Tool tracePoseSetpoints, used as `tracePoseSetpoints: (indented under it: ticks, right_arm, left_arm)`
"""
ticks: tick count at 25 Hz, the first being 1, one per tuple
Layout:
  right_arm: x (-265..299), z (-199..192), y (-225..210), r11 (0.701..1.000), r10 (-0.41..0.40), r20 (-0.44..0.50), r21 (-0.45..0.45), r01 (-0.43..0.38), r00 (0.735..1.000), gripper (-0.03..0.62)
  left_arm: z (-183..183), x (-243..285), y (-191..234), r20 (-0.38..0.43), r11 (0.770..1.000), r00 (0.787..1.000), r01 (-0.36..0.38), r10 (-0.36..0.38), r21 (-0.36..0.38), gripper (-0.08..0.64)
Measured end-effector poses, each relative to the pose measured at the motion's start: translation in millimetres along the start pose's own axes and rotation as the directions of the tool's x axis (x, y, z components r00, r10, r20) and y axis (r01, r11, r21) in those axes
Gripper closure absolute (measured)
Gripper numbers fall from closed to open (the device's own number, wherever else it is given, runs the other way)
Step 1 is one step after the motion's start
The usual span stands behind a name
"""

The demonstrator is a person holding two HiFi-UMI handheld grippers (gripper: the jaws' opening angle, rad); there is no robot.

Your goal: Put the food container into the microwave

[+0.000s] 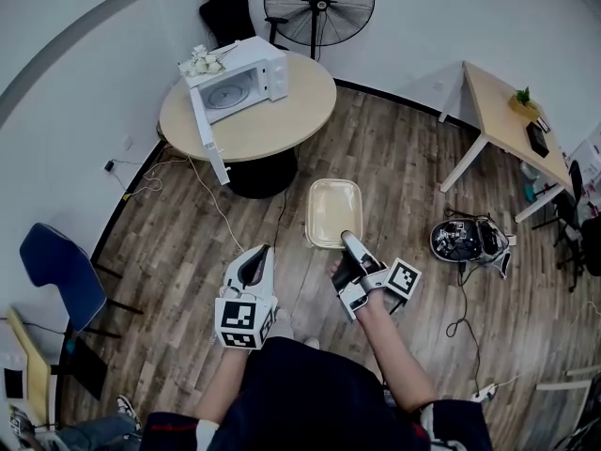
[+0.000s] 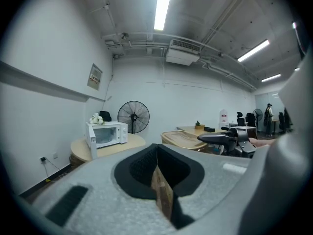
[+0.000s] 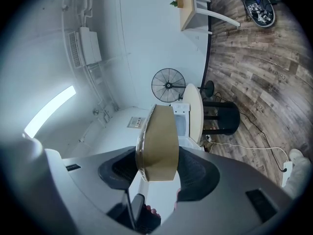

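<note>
The food container (image 1: 333,212), a shallow, pale, translucent rectangular tub, is held in the air above the wood-plank floor (image 1: 394,172), well apart from the microwave (image 1: 239,85). Its near edge is clamped between the jaws of the right gripper (image 1: 346,241); in the right gripper view the tub is seen edge-on, pinched between the two dark pads and reaching forward beyond them. The left gripper (image 1: 252,269) is carried just beside it at the person's left, and its jaws are drawn together at the tips with nothing caught between them; only a sliver of floor is seen through the narrow slit lower down. The white microwave is set on a round wooden table (image 1: 300,111) further ahead, with its door (image 1: 208,130) swung fully open and its cavity exposed. A small bunch of white flowers (image 1: 202,61) is laid on its top. A black standing fan (image 1: 319,3) and a black chair (image 1: 228,15) are placed behind the table by the wall. A blue chair (image 1: 58,275) is seen at the left, and a light wooden desk (image 1: 502,111) at the right.
</note>
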State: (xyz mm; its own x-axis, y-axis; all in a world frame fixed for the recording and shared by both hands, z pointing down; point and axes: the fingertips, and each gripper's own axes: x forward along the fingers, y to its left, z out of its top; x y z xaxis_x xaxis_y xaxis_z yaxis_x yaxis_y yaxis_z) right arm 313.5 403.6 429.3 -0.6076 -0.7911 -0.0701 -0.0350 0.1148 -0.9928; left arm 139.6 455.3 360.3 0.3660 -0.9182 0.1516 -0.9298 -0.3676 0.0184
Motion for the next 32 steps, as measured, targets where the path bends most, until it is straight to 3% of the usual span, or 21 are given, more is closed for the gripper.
tracePoseSetpoints:
  ticks: [5, 10, 18, 32]
  right_arm:
    - [12.7, 11.1, -10.9, 0.999, -0.001, 0.011, 0.044, 0.0, 1.0, 0.367]
    - [45.5, 23.0, -19.6, 0.999, -0.013, -0.004, 0.04, 0.013, 1.0, 0.367]
    - [128.2, 45.8, -23.7, 0.999, -0.028, -0.021, 0.039, 0.028, 0.999, 0.367]
    - [275.8, 60.3, -11.0, 0.998, -0.034, -0.005, 0.052, 0.034, 0.999, 0.365]
  left_arm:
    - [2.3, 16.9, -0.7, -0.003, 0.999, 1.0, 0.004, -0.004, 0.048, 0.541]
    - [3.3, 45.8, 16.4, 0.0, 0.999, 1.0, 0.002, -0.002, 0.045, 0.541]
    - [17.0, 108.9, 75.9, -0.001, 0.999, 1.0, -0.007, 0.007, 0.038, 0.541]
    - [51.5, 193.4, 180.4, 0.023, 0.998, 0.998, 0.05, -0.051, 0.024, 0.541]
